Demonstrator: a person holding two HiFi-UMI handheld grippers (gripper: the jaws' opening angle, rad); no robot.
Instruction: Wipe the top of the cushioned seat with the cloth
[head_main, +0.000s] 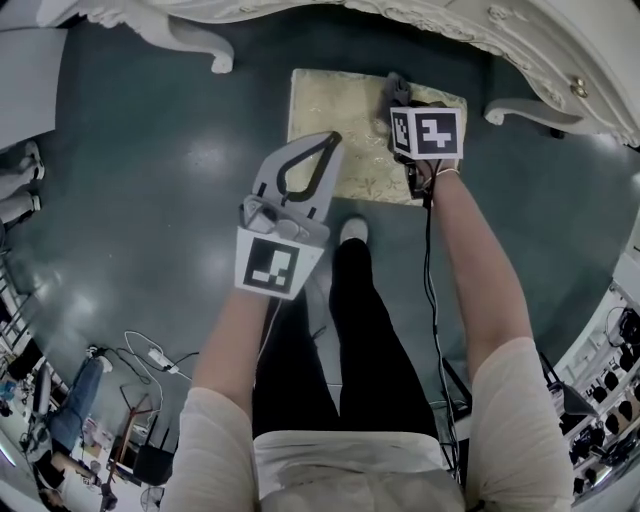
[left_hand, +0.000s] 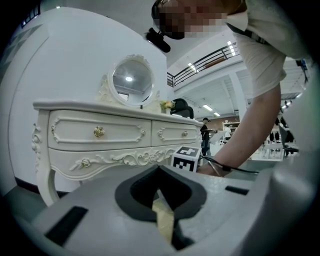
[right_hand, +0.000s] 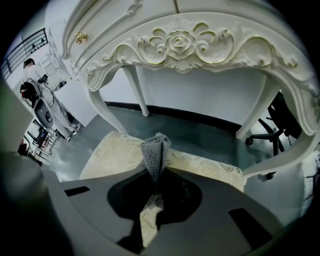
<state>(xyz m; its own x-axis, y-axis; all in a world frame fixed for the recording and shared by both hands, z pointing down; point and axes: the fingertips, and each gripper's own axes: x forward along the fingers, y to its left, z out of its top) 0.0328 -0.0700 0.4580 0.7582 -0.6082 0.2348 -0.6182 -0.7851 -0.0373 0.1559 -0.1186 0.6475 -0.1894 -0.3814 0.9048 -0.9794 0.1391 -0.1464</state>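
Nearest, the left gripper (head_main: 330, 140) hung closed and empty, while the right gripper (right_hand: 153, 172) pinched the grey cloth (right_hand: 155, 147) at the far right corner of the cushioned seat (head_main: 330, 130), where drag might tug the bunched cloth free.

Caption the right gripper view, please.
Right gripper pinches a grey cloth over the cream cushioned seat, below a white dressing table.

Large indoor hall fitted out as a staged room within a work space. Ornate white dressing table (left_hand: 100, 135) with oval mirror (left_hand: 131, 80) against a white partition; glossy grey-green floor (head_main: 150, 180); mezzanine railing (left_hand: 210, 59) under ceiling strip lights (left_hand: 192, 67); loose cables (head_main: 150, 355); black office chair (right_hand: 280, 122).
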